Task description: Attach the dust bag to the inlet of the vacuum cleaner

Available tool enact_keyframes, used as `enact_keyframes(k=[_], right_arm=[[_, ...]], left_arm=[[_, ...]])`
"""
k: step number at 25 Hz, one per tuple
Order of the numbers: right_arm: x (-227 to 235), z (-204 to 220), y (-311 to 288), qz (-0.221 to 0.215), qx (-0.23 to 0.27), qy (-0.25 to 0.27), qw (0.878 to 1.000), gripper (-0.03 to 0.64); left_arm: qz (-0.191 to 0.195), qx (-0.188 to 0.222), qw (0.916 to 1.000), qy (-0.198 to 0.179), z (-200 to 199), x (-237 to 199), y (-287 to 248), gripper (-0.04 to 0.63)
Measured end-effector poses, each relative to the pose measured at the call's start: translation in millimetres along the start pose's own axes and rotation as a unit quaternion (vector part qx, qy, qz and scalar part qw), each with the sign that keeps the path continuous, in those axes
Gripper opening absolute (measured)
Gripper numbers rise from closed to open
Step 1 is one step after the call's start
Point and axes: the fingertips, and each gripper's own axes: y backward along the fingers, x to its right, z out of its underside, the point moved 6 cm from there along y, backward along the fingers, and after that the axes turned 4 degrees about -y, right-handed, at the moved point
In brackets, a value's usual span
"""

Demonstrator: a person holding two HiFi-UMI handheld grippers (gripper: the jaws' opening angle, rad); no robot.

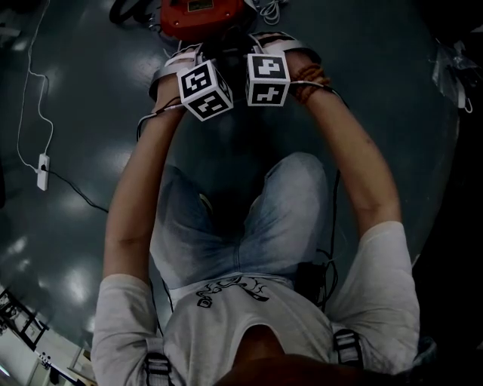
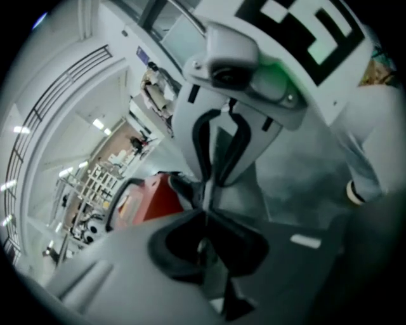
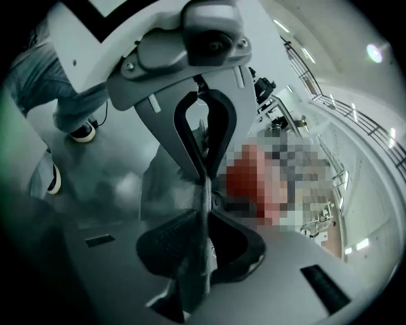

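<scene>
Head view shows the red vacuum cleaner (image 1: 202, 16) close ahead. The left gripper (image 2: 207, 193) and the right gripper (image 3: 205, 190) each clench a thin edge of the dust bag (image 3: 160, 184) just before it. I would hold both edges level and push the bag squarely onto the inlet, which I cannot see clearly.

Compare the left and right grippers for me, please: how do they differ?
The right gripper pinches a broad grey fold of the dust bag; the left gripper pinches only a thin pale edge, seemingly the same bag. The left cube sits tilted, a corner toward the head camera; the right cube sits squarer. Both grippers are shut and point down toward the red vacuum cleaner.
</scene>
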Motion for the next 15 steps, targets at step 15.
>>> enact_keyframes(k=[15], right_arm=[[7.1,6.9,-0.6,-0.002,0.015,-0.046,0.999,0.064]], left_arm=[[-0.009,-0.008,0.9995,-0.029,-3.8,-5.5,-9.3,0.028]])
